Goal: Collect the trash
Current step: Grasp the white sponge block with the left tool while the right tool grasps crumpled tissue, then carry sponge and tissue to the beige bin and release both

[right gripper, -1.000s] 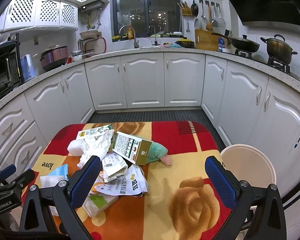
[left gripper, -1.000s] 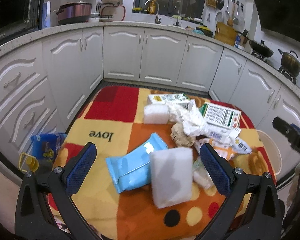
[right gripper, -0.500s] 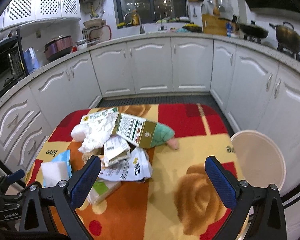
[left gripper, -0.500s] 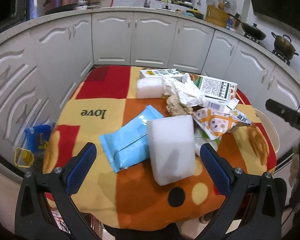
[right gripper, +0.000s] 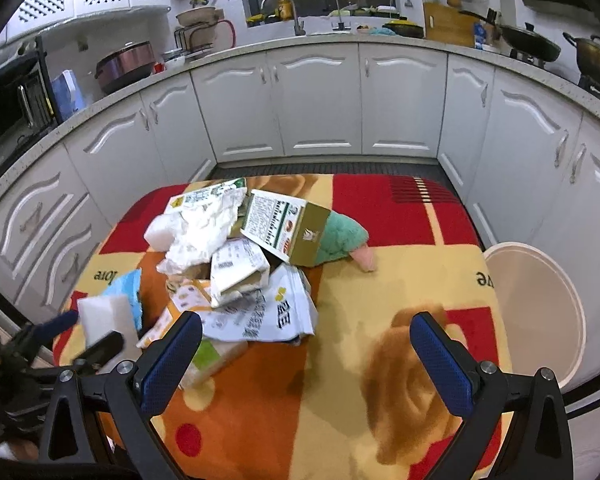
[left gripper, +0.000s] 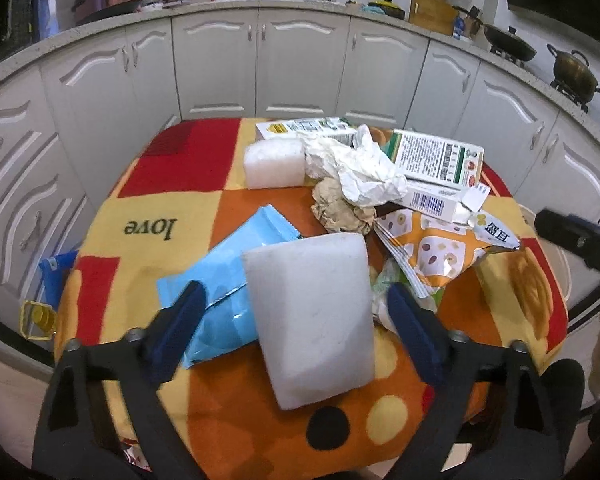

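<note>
A heap of trash lies on a round table with a colourful cloth (left gripper: 172, 176). A white foam block (left gripper: 312, 316) lies nearest, between the fingers of my open left gripper (left gripper: 296, 312), partly on a blue wipes pack (left gripper: 224, 280). Behind are a second foam block (left gripper: 274, 163), crumpled white paper (left gripper: 360, 168), a brown paper ball (left gripper: 336, 208), cartons (left gripper: 436, 158) and an orange snack bag (left gripper: 428, 248). In the right wrist view my open right gripper (right gripper: 306, 344) hovers over the cloth (right gripper: 380, 280) right of the heap; the carton (right gripper: 284, 228) and a green cloth (right gripper: 340, 236) lie ahead.
A round cream bin (right gripper: 536, 312) stands on the floor right of the table. White kitchen cabinets (left gripper: 300, 68) curve around behind. A blue bag (left gripper: 54, 276) and a yellow object (left gripper: 36, 318) lie on the floor at the left.
My left gripper has moved forward and down, so the white foam block now lies between its fingers. My right gripper has tilted down over the table.
</note>
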Motion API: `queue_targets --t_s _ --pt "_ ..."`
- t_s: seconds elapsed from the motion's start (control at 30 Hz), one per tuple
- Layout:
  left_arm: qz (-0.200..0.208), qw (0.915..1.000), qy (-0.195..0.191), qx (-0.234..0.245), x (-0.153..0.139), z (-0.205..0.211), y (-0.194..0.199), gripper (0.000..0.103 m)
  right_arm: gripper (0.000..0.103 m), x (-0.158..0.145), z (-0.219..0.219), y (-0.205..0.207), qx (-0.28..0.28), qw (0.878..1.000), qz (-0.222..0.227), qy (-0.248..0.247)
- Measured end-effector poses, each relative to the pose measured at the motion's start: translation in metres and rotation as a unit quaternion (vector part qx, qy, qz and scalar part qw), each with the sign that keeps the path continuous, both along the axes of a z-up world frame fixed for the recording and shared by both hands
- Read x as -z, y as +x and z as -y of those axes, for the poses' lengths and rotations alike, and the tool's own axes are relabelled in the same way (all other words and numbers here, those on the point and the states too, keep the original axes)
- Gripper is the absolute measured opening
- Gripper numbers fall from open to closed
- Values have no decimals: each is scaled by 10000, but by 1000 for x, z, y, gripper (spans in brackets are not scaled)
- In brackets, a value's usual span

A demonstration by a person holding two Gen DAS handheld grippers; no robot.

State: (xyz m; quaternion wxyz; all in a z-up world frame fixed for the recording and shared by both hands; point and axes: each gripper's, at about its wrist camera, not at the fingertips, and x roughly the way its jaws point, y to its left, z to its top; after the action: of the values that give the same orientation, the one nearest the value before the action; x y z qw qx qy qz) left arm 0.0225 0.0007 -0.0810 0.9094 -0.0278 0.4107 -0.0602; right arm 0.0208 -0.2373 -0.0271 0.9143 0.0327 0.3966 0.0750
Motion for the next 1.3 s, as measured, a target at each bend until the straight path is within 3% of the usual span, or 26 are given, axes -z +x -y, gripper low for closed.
queue_targets --t_s 0.07,0.13,0.33,0.47,0.7,0.83,0.9,0.93,1.07,1.3 --pt "-53 10000 20 38 4 3 3 78 103 -1 -1 2 -13 10000 10 17" --pt "-112 9999 66 81 8 6 6 62 103 -1 -2 5 -11 10000 -25 8" --pt "-83 9998 -126 165 4 0 6 59 103 -14 -16 25 -292 9995 -131 54" --pt "-92 9991 -387 157 -6 -12 6 59 103 -22 -46 47 -657 9976 -120 -204" --pt "-17 9982 -588 76 -23 -33 11 59 89 -4 -100 109 -1189 9894 -752 -366" --pt "13 9982 -595 38 -26 -38 15 59 66 21 -123 135 -1318 9831 -1158 -521" --pt "24 9982 -599 30 -27 -39 16 59 44 33 -130 145 -1313 9796 -1409 -579" --pt "29 9982 -603 27 -27 -39 17 59 39 37 -130 148 -1300 9787 -1478 -578" --pt "32 9983 -589 31 -28 -39 18 59 17 35 -124 146 -1306 9811 -1386 -341" --pt "162 9977 -639 138 -44 -29 21 59 15 -19 -83 113 -1349 9882 -682 237"
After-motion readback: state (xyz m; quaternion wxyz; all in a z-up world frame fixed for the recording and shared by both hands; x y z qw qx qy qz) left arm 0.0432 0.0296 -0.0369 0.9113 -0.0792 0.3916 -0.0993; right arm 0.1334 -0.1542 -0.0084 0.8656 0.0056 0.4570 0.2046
